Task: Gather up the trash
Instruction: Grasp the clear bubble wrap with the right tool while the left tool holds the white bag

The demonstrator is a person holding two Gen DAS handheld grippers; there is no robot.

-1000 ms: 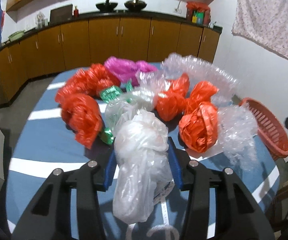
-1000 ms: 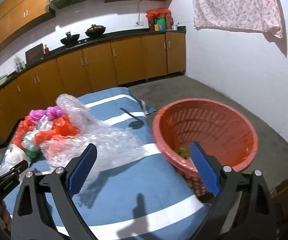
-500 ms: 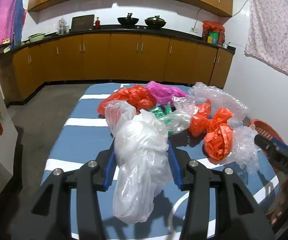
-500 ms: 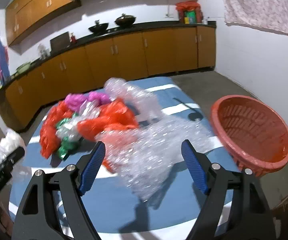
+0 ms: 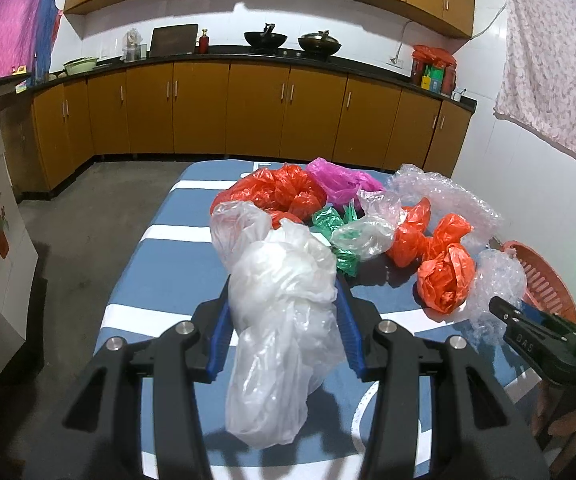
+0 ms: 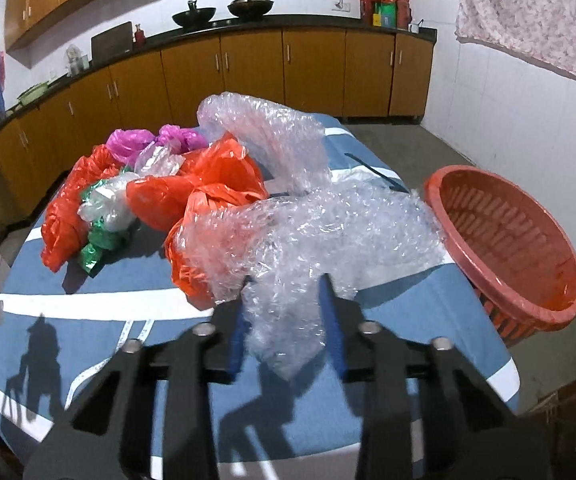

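My left gripper (image 5: 284,312) is shut on a clear white plastic bag (image 5: 284,320) and holds it above the near end of the blue striped table (image 5: 168,264). My right gripper (image 6: 284,300) has closed on a sheet of bubble wrap (image 6: 312,236) that lies on the table beside the orange basket (image 6: 528,248). A heap of orange bags (image 6: 216,184), pink bags (image 6: 144,140), green wrappers (image 6: 100,244) and another bubble wrap piece (image 6: 268,132) lies behind it. The right gripper also shows in the left wrist view (image 5: 504,306), with the basket (image 5: 544,284) behind it.
The basket hangs at the table's right edge. Kitchen cabinets (image 5: 248,112) run along the back wall, with woks on the counter. A flowered cloth (image 6: 528,12) hangs at the right. Grey floor surrounds the table.
My left gripper drew back and up with the white bag. My right gripper swung from the basket to the bubble wrap and closed on it.
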